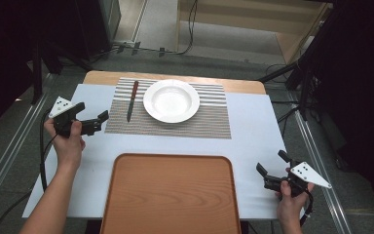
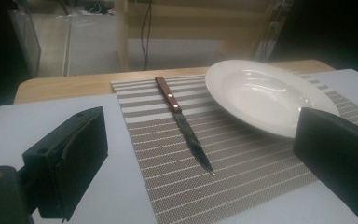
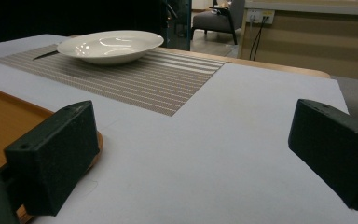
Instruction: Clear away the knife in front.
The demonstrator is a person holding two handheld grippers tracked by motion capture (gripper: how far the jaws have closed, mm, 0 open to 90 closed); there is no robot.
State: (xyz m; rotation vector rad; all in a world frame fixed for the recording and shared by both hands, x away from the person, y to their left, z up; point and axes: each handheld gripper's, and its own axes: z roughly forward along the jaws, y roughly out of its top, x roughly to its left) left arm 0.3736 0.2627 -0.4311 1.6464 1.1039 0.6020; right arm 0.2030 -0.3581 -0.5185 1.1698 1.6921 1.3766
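From the high view, the worktop (image 1: 253,141) is carrying a striped placemat (image 1: 209,122) at its far side, with a white plate (image 1: 171,100) sitting on it and a wooden-handled knife (image 1: 132,101) lying just left of the plate, apart from it, blade toward the person. An empty wooden tray (image 1: 170,195) is lying at the near edge, probably waiting to receive those things. The left claw (image 1: 99,122) is hovering just beside the mat's left edge, jaws spread and holding nothing, pointing toward the knife, which looks like the likelier first pick. The right claw (image 1: 271,163) is waiting near the tray's right edge, jaws also apart and empty. In the left gripper view, the knife (image 2: 183,120) is lying between the two wide-open jaws, well ahead of them, with the plate (image 2: 265,95) to its right. In the right gripper view, the jaws are standing wide over bare worktop (image 3: 242,140), the tray's rim (image 3: 9,109) beside one jaw and the plate (image 3: 110,45) sitting far off.
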